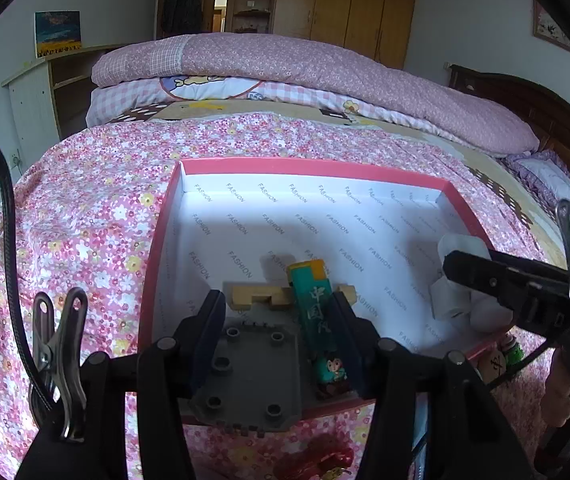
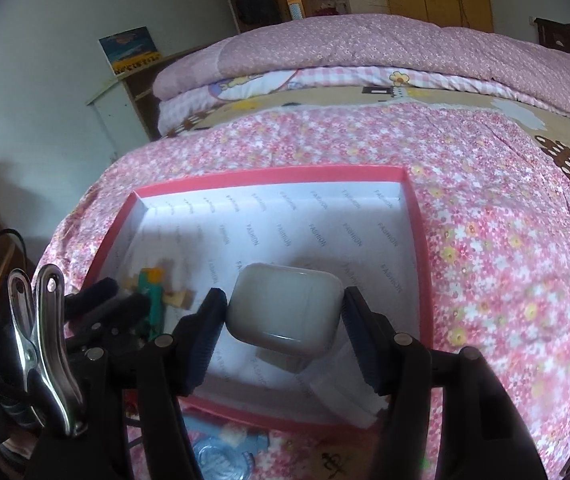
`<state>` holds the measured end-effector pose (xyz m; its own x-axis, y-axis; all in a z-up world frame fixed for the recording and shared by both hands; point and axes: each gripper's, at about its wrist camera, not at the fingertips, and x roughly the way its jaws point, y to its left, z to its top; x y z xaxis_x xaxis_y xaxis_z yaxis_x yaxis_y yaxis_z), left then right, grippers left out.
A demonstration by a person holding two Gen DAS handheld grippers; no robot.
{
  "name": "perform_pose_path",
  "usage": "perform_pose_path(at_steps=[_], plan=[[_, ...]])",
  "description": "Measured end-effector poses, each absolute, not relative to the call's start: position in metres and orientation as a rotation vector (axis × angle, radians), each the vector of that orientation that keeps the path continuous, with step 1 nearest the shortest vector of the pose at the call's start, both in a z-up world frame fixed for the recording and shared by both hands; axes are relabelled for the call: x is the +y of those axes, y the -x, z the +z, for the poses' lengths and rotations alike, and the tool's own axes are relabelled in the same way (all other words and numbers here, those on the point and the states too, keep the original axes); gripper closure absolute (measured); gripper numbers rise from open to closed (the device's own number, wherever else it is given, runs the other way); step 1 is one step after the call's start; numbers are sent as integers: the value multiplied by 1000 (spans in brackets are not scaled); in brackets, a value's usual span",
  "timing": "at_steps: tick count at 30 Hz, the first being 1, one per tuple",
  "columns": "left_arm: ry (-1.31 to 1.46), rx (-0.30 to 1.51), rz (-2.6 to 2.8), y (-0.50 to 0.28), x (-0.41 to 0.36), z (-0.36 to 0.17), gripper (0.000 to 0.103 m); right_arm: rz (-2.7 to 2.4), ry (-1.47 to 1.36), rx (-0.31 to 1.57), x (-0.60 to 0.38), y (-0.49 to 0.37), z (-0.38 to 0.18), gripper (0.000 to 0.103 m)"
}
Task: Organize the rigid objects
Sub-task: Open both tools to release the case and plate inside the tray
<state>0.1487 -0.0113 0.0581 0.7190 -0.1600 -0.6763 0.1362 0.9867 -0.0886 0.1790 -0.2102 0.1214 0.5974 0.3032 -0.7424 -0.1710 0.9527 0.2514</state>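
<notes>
On the floral-sheeted bed (image 2: 485, 240) we note the pink-rimmed box (image 2: 269, 178), over which the right hand-held gripper (image 2: 285, 316) pinches a white earbud case (image 2: 285, 308) by its flanks; we judge it light, rigid, slippery, while the left hand-held gripper (image 1: 277, 336) clamps a grey studded plate (image 1: 251, 372).

A floral bedspread (image 2: 485, 240) carries the pink-rimmed box (image 2: 269, 174) and folded quilts (image 1: 285, 64)

Grey studded plate (image 1: 251, 372), white case (image 2: 285, 312) over pink-rimmed box (image 2: 269, 174).
</notes>
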Motion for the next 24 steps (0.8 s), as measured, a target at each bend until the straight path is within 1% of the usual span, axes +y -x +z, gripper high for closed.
perform_pose_path(at_steps=[4,5,7,9,18,22,24], plan=[[33,752,-160,-149,-12,58,47,275,-159,892,-210,-180,121,41],[34,752,-160,-148,-12,58,47,275,-159,890,-210,-180,121,39],[33,753,-158,-148,-12,58,47,275,-154,877,-209,-179,122,31],[32,754,-155,-148,-12,58,47,267,-149,866,-209,-177,124,30],[51,747,-151,-141,-7,64,47,268,-169,841,-212,-167,132,29],[68,739,-153,-136,-4,70,47,286,-199,834,-214,-161,136,25],[64,736,-150,-133,-4,72,47,296,-200,824,-212,-156,139,25]])
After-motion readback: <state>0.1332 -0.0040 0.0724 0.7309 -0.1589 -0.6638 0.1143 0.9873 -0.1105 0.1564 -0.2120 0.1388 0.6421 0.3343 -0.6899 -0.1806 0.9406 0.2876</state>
